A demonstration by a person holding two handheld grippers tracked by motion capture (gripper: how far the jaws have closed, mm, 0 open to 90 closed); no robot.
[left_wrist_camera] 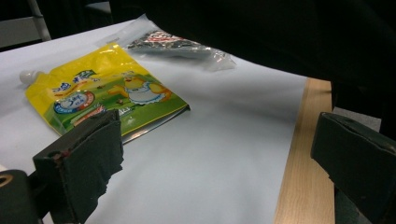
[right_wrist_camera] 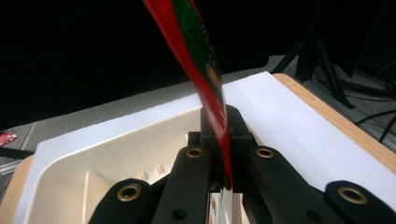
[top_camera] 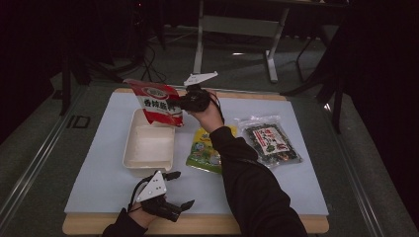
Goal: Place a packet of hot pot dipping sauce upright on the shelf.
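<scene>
1. One red snack packet (top_camera: 159,103) hung above the white tray's (top_camera: 129,148) far end; it looked light, limp and slick, best pinched at a flat edge seam.
2. Right gripper (top_camera: 179,104) was clamped tight on that packet's edge.
3. Left gripper (top_camera: 178,190) rested near the table's (top_camera: 316,224) front edge, jaws spread, holding nothing.

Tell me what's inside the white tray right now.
The white tray looks bare inside, with only moulded ridges on its floor. The red packet hangs above its far end, pinched in the right gripper, hiding that far rim.
</scene>
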